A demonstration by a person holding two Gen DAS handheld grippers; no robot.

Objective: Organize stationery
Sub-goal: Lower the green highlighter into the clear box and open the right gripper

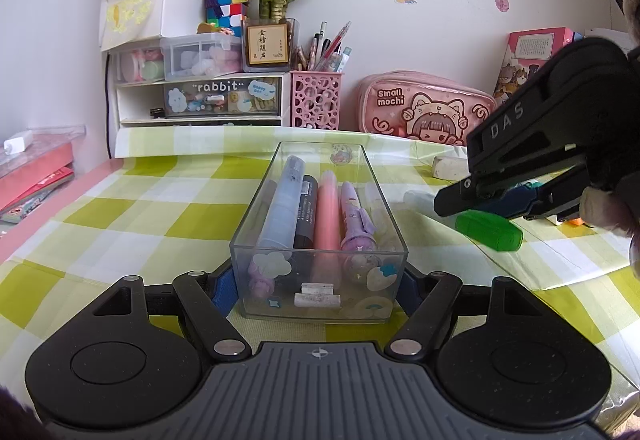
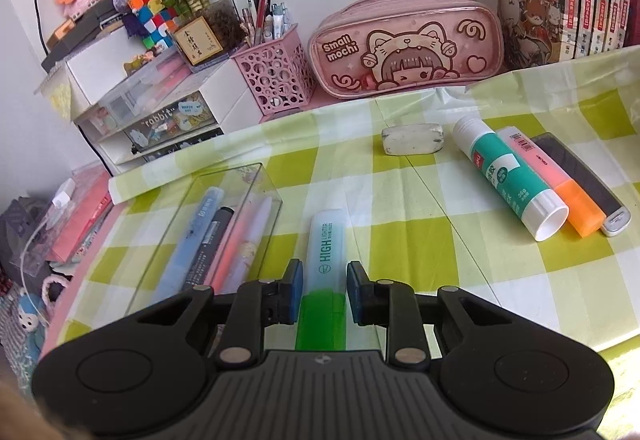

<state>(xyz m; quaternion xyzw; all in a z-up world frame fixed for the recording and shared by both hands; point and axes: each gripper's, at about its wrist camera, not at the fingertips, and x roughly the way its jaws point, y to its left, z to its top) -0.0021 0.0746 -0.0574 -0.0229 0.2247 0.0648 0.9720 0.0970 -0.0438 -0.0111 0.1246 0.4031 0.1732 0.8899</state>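
my left tongs are clamped on the near end of the clear box, one pad on each long wall, holding it flat on the checked cloth. four pens lie in it lengthwise: a blue one, a black one, a pink one and a purple one.

my right tongs stand apart around the highlighter. the left pad looks to be touching its side, the right pad shows a gap, so nothing is gripped. the highlighter lies on the cloth just beside the box, on its right, with the green cap towards me and the pale barrel pointing away.

i judge it light and stiff, a hard plastic shell that won't give under the pads. the barrel looks smooth and a bit rounded, so it could twist or slide out if i pinch near the tip. the pads sit about where cap meets barrel; i would close there, across the flat sides, so it hangs about level. the cap may pull off if i grip it alone.

further right lie a glue stick, an orange highlighter and a dark flat thing, touching side by side, with an eraser behind. they're not sorted yet. the glue is round and will roll; the eraser is soft and grippy.
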